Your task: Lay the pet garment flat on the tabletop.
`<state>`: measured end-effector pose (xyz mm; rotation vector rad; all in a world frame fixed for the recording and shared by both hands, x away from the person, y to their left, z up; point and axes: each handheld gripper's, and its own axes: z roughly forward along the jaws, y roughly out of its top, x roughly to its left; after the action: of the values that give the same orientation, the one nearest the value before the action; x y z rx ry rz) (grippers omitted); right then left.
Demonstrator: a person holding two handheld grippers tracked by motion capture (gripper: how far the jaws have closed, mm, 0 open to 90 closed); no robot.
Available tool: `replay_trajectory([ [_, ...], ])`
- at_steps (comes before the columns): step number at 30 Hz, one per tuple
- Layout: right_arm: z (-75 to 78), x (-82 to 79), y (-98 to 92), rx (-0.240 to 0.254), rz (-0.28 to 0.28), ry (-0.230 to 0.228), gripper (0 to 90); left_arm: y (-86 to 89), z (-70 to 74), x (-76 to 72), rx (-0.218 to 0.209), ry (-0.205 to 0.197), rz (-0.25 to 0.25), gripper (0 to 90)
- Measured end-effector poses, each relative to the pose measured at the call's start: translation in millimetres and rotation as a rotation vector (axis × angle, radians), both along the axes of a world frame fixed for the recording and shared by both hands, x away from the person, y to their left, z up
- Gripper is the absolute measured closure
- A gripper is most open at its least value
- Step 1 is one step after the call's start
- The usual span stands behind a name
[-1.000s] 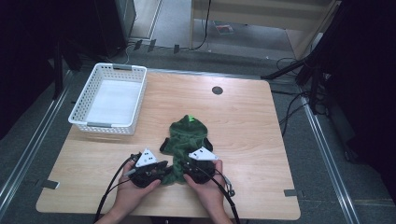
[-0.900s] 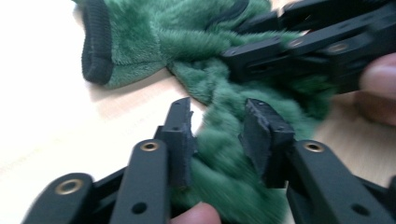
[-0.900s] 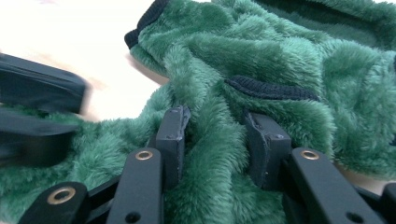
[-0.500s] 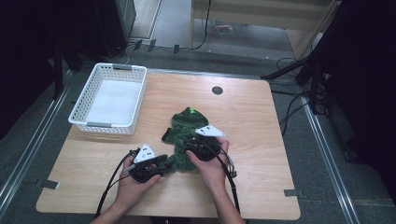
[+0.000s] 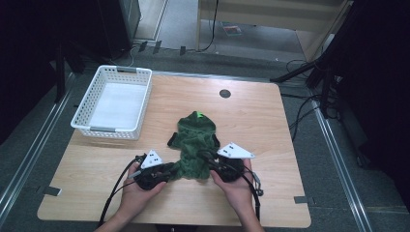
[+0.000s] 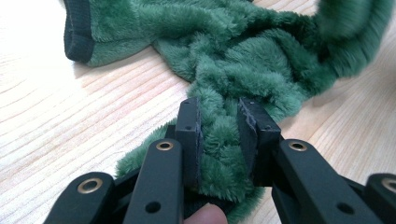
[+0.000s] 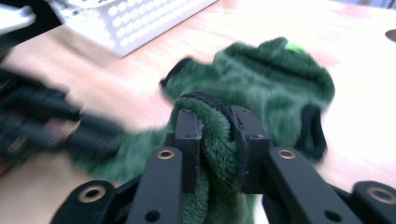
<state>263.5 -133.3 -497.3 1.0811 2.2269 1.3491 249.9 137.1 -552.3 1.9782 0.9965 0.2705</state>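
Note:
A small green fleece garment point(image 5: 196, 137) with black cuffs lies crumpled at the middle of the wooden table point(image 5: 251, 121). My left gripper point(image 5: 172, 169) is at its near left edge. Its jaws have just been closing, and in the left gripper view the left gripper point(image 6: 219, 116) is shut on a twisted bunch of the fleece point(image 6: 243, 60). My right gripper point(image 5: 204, 156) is at the near right part of the garment. Its jaws have also just been closing. The right gripper point(image 7: 215, 123) pinches a raised fold of black-trimmed hem, with the rest of the garment point(image 7: 275, 79) beyond.
A white slotted basket point(image 5: 113, 101) stands at the table's far left; its corner point(image 7: 140, 23) appears in the right gripper view. A black round hole cover point(image 5: 225, 93) sits near the far edge. Cables trail from both grippers toward the near edge.
The right gripper reached forward over the garment, then drew back and up with a fold of fleece in its jaws. The left gripper stayed in place on the fleece.

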Motion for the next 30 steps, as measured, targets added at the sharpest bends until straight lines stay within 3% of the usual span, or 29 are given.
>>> replay_trajectory([
  [5, -12.7, -22.3, -40.6, -0.02, -0.028, 0.047, 71.7, -0.1, 0.0, 0.0, 0.0, 0.001, 0.0, 71.2],
  [9, -31.8, -27.2, -76.4, -0.011, -0.062, 0.183, 62.4, 0.1, -0.1, 0.2, 0.0, 0.001, -0.002, 70.4],
  [10, -33.1, -27.9, -81.0, -0.016, -0.076, 0.194, 59.4, 0.2, 0.0, 0.2, 0.0, 0.001, -0.002, 70.3],
  [12, -28.8, -29.0, -92.2, 0.02, -0.1, 0.188, 54.0, 0.4, 0.0, 0.1, -0.002, 0.002, -0.005, 69.8],
  [15, -10.2, -27.4, -97.7, 0.095, -0.128, 0.138, 49.6, 0.6, 0.0, 0.2, -0.006, 0.002, -0.007, 69.4],
  [18, 12.4, -23.0, -90.9, 0.139, -0.151, 0.061, 52.8, 0.6, 0.0, 0.0, -0.009, 0.001, -0.008, 69.0],
  [21, 19.7, -15.4, -60.4, 0.158, -0.099, 0.055, 57.2, 0.8, 0.2, -0.4, -0.012, 0.001, -0.011, 68.3],
  [24, 2.8, -10.0, -18.4, 0.056, -0.044, 0.092, 62.6, 1.8, 0.1, -0.2, -0.019, 0.002, -0.015, 67.6],
  [26, -14.0, -7.7, -0.3, 0.004, -0.011, 0.132, 64.1, 2.4, 0.0, -0.3, -0.023, 0.003, -0.016, 67.4],
  [30, -35.9, -8.2, -0.9, -0.05, -0.029, 0.188, 65.5, 3.0, -0.2, -0.3, -0.024, 0.007, -0.017, 67.8],
])
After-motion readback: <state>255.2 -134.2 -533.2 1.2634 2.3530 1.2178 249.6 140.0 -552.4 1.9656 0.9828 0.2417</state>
